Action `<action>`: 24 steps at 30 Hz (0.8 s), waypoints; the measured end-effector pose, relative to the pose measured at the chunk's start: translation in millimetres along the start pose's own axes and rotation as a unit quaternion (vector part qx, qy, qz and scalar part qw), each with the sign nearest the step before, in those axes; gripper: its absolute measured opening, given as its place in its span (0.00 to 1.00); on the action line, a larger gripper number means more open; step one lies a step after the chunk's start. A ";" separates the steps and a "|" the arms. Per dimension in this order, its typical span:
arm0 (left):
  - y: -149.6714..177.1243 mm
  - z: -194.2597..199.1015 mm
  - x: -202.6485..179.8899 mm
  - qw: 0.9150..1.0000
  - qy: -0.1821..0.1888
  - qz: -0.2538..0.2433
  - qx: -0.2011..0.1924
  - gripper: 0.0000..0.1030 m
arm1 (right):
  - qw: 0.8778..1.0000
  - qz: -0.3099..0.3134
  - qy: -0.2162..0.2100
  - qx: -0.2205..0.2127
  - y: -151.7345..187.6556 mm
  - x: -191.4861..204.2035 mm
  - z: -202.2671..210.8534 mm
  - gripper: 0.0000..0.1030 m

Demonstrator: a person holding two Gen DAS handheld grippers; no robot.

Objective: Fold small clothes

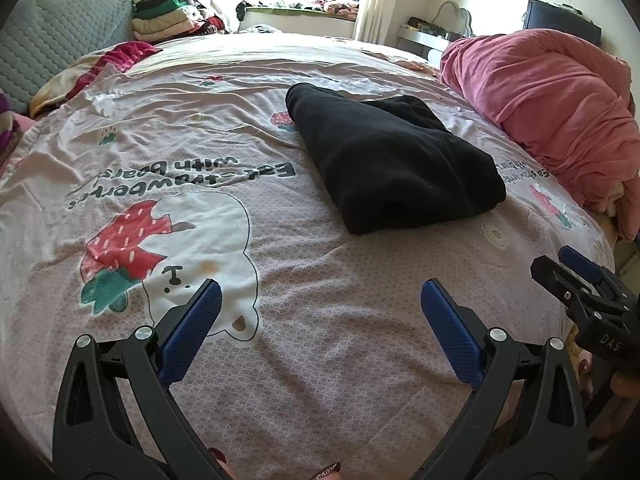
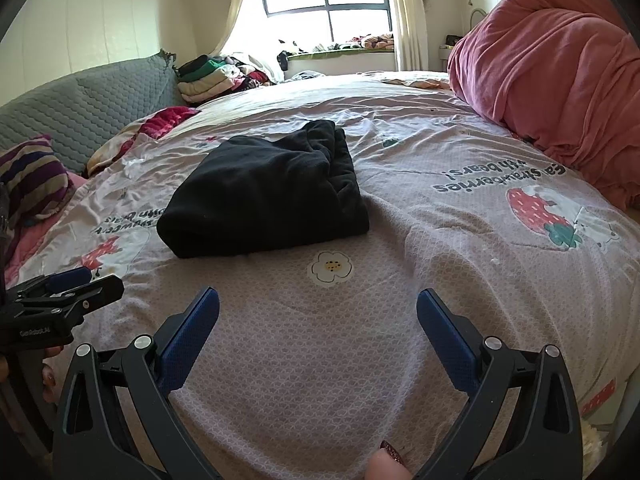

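A black garment (image 1: pixel 392 152) lies folded into a thick pad on the pink printed bedsheet (image 1: pixel 304 352). It also shows in the right wrist view (image 2: pixel 268 192). My left gripper (image 1: pixel 320 292) is open and empty, low over the sheet, well short of the garment. My right gripper (image 2: pixel 318 298) is open and empty too, over the sheet in front of the garment. The right gripper shows at the right edge of the left wrist view (image 1: pixel 576 276). The left gripper shows at the left edge of the right wrist view (image 2: pixel 80 284).
A bunched pink-red quilt (image 2: pixel 560 80) fills the bed's right side. A grey quilted headboard (image 1: pixel 60 44) stands at the left. A stack of folded clothes (image 2: pixel 208 76) sits near the window. A striped pillow (image 2: pixel 32 176) lies at the left edge.
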State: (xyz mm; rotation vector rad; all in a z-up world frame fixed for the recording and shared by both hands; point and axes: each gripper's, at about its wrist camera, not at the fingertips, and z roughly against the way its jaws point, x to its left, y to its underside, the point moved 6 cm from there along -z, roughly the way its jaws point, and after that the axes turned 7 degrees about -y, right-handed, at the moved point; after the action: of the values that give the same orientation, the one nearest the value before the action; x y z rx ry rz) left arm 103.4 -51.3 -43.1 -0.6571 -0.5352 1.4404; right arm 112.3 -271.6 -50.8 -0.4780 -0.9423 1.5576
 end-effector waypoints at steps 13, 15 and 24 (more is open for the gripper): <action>-0.3 3.3 -2.3 1.000 -0.008 -0.004 -0.001 0.91 | 1.000 -0.001 0.001 0.001 1.3 -0.2 -0.3 0.95; -0.4 3.5 -2.6 1.000 -0.007 -0.003 0.000 0.91 | 1.000 -0.001 0.001 0.000 1.1 -0.5 0.0 0.95; -0.9 2.9 -3.5 1.000 -0.008 -0.005 -0.002 0.91 | 1.000 -0.002 0.001 0.001 1.6 -1.0 -0.4 0.95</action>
State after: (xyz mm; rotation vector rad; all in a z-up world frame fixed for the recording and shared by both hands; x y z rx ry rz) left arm 101.7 -54.6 -40.2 -0.6449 -0.5529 1.4359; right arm 111.8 -272.4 -52.5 -0.4758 -0.9395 1.5535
